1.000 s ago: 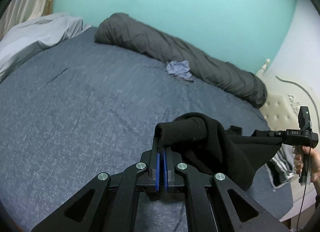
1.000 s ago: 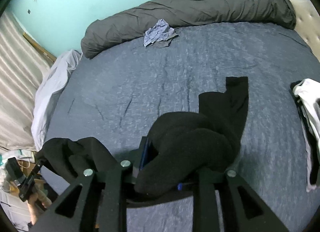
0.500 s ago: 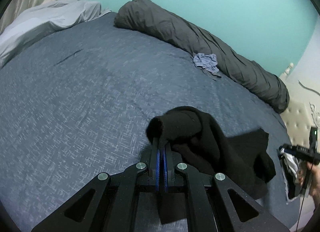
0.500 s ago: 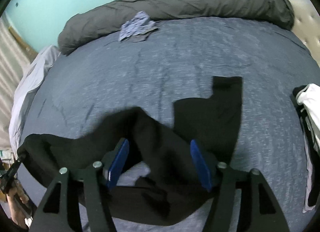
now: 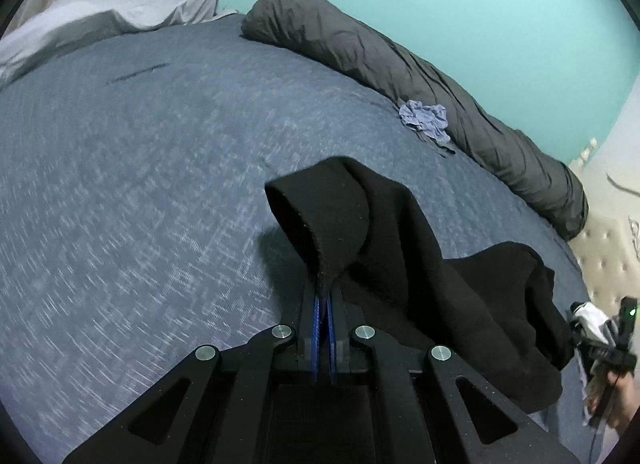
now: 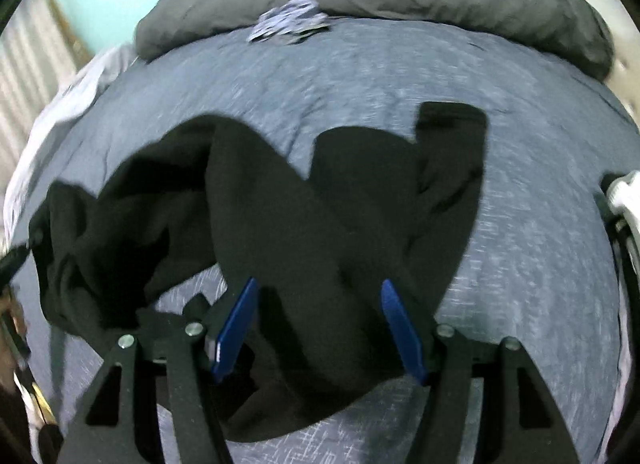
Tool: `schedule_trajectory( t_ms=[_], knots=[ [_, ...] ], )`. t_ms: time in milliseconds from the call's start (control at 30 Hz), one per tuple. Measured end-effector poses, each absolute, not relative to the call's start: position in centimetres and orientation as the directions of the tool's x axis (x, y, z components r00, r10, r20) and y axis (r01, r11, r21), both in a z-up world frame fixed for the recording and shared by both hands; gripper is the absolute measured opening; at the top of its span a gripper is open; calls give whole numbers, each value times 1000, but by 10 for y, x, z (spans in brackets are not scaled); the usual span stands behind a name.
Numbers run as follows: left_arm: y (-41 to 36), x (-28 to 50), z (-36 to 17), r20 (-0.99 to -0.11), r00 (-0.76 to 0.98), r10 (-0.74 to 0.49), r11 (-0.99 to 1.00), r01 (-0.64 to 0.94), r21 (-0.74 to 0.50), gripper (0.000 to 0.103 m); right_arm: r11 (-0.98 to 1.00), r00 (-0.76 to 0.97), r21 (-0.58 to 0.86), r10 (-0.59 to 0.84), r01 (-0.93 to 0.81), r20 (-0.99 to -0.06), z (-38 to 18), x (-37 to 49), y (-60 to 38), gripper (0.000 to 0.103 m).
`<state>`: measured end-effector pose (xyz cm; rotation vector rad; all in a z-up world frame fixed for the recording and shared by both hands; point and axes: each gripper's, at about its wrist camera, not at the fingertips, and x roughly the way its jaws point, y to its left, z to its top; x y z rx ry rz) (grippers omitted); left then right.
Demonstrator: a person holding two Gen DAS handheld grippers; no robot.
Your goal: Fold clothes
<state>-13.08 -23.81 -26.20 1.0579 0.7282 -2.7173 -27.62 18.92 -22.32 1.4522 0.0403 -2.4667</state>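
Currently: laying-out step, not yet a fold. Black garment [image 6: 280, 232] lies partly spread on the blue bed [image 5: 140, 184], near its front edge, one leg or sleeve reaching away toward the rolled grey duvet [image 5: 420, 76]; which kind of garment it is, cannot tell.

Left claw [image 5: 322, 304]: pressed together, pinching a hem of the black garment, cloth looping up over the tips and trailing off to the right.

Right claw [image 6: 320, 324]: blue pads [image 6: 236, 328] spread wide, garment lying between them but not squeezed; reads as let go.

Also on the bed: small crumpled blue cloth [image 5: 426, 122] against the duvet, well apart from the work. Pale sheet [image 5: 100, 12] at the far left edge.

Judgement: cloth on the left side is bunched and wrinkled. Next move likely calls for the left claw to set its hem flat and release, then smoothing the bunched part before any fold. Risk: dragging the garment out of line.
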Motion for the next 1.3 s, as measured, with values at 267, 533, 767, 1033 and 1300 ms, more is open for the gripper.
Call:
schedule_trajectory(
  t_ms=[267, 533, 767, 1033, 1300],
  knots=[
    [-229, -133, -274, -655, -754, 50, -877, 281, -390, 3, -946, -456, -19, -138, 324, -879, -248, -284, 172, 37],
    [-237, -136, -270, -644, -764, 52, -870, 282, -404, 3, -964, -549, -55, -102, 262, -829, -216, -308, 186, 7],
    [-242, -141, -263, -622, -781, 47, -864, 281, -418, 3, -968, -663, -150, -20, 199, -748, -142, -362, 183, 7],
    [-243, -146, -262, -613, -788, 52, -860, 277, -428, 3, -948, -755, -279, 71, 151, -651, -84, -424, 156, 7],
    [-243, -149, -265, -621, -781, 62, -861, 273, -430, 3, -919, -732, -365, 143, 152, -666, -117, -445, 142, 56]
  ],
)
